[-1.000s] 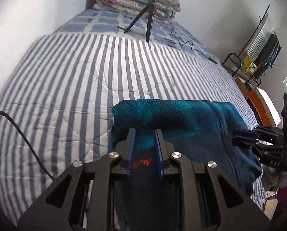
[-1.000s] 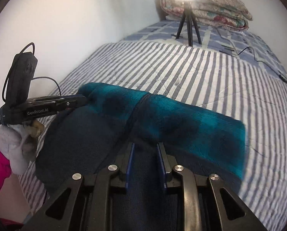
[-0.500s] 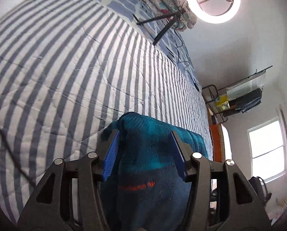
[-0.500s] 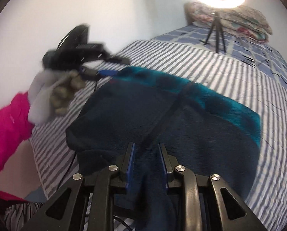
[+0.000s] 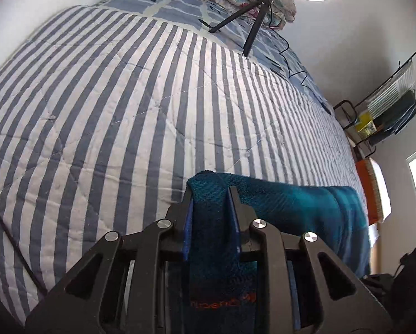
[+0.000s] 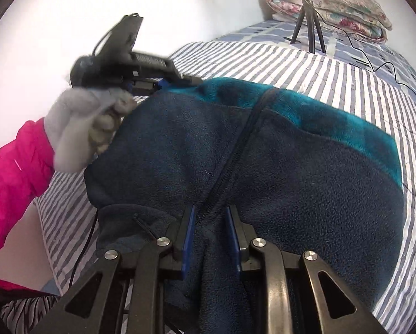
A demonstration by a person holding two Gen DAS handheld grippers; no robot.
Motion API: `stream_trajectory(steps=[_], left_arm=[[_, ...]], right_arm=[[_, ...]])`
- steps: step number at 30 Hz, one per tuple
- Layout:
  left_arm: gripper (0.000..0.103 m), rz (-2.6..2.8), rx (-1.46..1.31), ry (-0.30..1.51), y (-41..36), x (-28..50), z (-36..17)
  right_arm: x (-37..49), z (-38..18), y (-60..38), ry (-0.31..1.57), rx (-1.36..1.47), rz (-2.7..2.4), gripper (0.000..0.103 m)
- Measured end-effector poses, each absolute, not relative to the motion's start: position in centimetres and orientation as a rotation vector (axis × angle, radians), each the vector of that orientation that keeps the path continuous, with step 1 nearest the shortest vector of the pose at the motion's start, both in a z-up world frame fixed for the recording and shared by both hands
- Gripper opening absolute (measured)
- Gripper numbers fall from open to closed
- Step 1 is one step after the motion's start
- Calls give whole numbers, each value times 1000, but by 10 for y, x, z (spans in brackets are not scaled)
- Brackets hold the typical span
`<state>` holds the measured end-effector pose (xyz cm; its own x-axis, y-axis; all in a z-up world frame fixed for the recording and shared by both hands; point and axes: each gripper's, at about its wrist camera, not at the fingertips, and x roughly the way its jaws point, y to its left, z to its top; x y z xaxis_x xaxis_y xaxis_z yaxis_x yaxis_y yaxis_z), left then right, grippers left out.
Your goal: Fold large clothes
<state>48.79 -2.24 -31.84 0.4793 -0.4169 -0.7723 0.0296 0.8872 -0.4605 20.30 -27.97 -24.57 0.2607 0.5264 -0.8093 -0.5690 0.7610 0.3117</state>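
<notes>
A dark navy fleece jacket (image 6: 277,172) with teal lining and a black zipper lies on the near edge of the striped bed. My right gripper (image 6: 209,211) is shut on its cloth beside the zipper. My left gripper (image 5: 211,192) is shut on the jacket's teal folded corner (image 5: 291,203); it also shows in the right wrist view (image 6: 177,79), held by a gloved hand at the jacket's far left corner.
The blue-and-white striped quilt (image 5: 124,105) covers the bed. A ring light tripod (image 5: 249,19) and folded floral bedding (image 6: 333,8) stand at the far end. A black cable (image 6: 389,69) trails across the quilt. A rack (image 5: 383,117) stands right of the bed.
My left gripper opened half a second ago and has shut again on the jacket's teal corner. The jacket has been spread wider on the bed, navy side up.
</notes>
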Motion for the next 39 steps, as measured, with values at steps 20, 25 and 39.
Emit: stream_trajectory(steps=[20,25,39], left_arm=[[33,-391,-166,1028,-47,328,-300],[35,-388,-147,1021,-46,316,-297],[83,-417,-704,1054,53,341,-295]], right_arm=[[159,-251,-374,1114,-48,526,23],[158,-259,-383,1138,19,511,23],[192,-216,-433,991,139,486,92]])
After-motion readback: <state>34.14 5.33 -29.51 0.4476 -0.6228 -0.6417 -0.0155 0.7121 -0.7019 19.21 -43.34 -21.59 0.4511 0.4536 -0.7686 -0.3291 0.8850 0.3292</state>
